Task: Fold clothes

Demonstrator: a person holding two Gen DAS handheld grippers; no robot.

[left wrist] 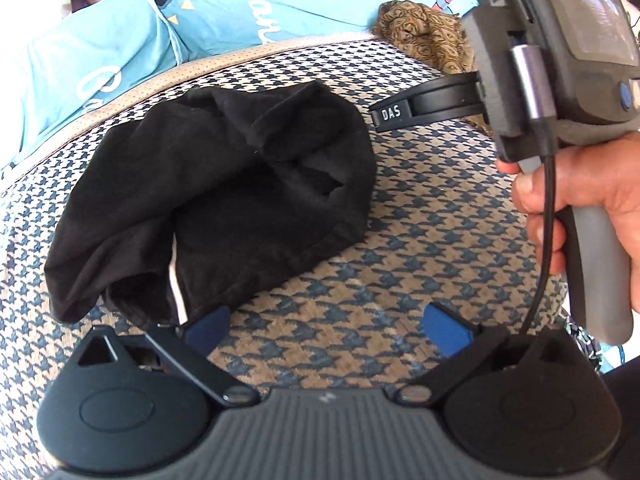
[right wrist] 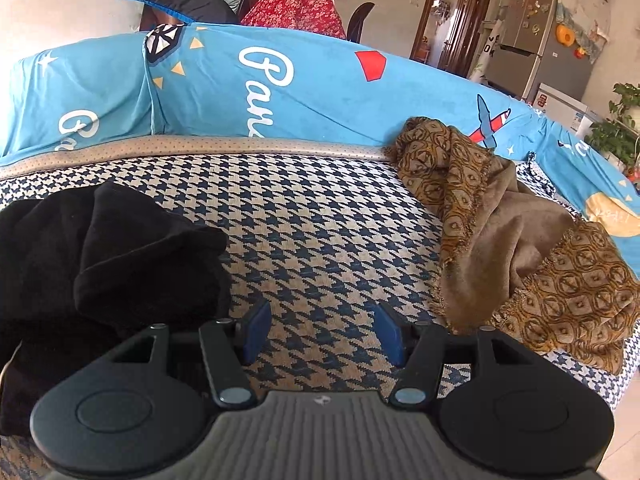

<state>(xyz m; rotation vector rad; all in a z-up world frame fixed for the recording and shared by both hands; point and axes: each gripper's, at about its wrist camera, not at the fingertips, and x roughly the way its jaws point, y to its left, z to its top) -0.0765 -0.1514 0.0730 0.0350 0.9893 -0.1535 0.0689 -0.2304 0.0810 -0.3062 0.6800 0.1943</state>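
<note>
tools [left wrist: 326, 330] [right wrist: 322, 334] tilt downward, gaping over houndstooth cover [right wrist: 320, 216].

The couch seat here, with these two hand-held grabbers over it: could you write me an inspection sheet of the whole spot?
Surface: houndstooth seat cover, blue and beige, with a blue printed cover over the backrest.
Job's things: black garment lies bunched on the seat; brown patterned scarf lies crumpled at the seat's other end.
Clutter: nothing seen on the seat besides the clothes.
Grippers: left gripper open, one of its fingers at the garment's near edge; right gripper open over bare cover, held by a hand.
Cables: black cable hangs from the right gripper.
Surroundings: fridge, doorway, potted plant.
</note>
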